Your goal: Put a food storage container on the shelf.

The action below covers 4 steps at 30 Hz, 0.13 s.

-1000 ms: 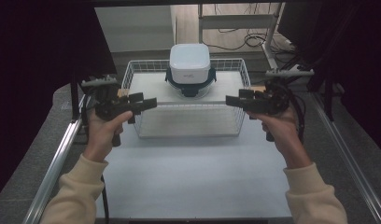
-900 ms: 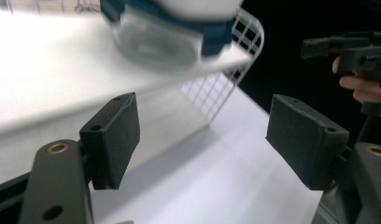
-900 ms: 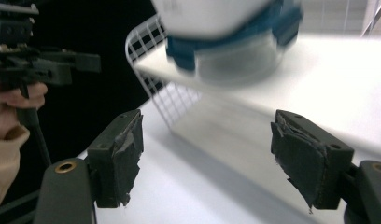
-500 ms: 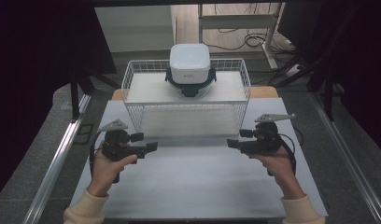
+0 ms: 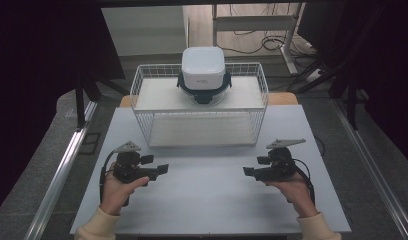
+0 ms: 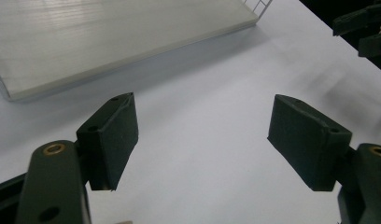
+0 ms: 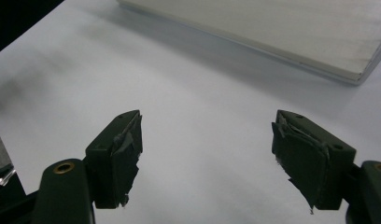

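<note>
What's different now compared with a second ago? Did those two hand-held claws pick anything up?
Both hands came down and back from the wire basket: the left gripper and right gripper now sit low over the white table, nearer the person. Nothing was picked up or let go; both stay open and empty. The white container on the basket hasn't moved.

Bare table (image 5: 207, 200) between the hand-held grippers; wire basket (image 5: 142, 95) probably blocks beyond.

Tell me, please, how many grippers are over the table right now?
2: the left gripper is over the near-left part of the white table, and the right gripper over its near-right part. Both are open and empty, in front of the wire basket.
</note>
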Available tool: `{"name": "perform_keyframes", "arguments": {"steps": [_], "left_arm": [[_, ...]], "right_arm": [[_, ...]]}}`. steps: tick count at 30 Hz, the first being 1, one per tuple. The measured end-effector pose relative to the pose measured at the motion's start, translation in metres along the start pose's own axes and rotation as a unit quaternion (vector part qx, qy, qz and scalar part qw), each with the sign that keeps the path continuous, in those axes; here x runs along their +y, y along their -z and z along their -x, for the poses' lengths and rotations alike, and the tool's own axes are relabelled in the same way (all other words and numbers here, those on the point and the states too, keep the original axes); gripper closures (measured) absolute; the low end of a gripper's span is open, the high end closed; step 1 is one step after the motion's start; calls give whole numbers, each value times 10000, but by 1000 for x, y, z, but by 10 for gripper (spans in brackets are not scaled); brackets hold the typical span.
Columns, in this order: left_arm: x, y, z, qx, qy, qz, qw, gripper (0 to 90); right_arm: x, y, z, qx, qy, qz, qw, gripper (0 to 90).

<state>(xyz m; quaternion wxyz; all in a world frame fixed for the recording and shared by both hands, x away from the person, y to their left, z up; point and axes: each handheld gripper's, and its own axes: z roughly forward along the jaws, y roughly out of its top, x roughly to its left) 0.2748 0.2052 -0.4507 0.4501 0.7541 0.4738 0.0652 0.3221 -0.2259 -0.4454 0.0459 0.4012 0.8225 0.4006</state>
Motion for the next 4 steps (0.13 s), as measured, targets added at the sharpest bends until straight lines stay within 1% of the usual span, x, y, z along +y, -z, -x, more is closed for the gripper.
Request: {"name": "perform_keyframes", "arguments": {"steps": [4], "left_arm": [[0, -2, 0, 7, -8, -29, 10000, 232]], "right_arm": [[0, 3, 0, -12, 8, 116, 9999, 226]]}}
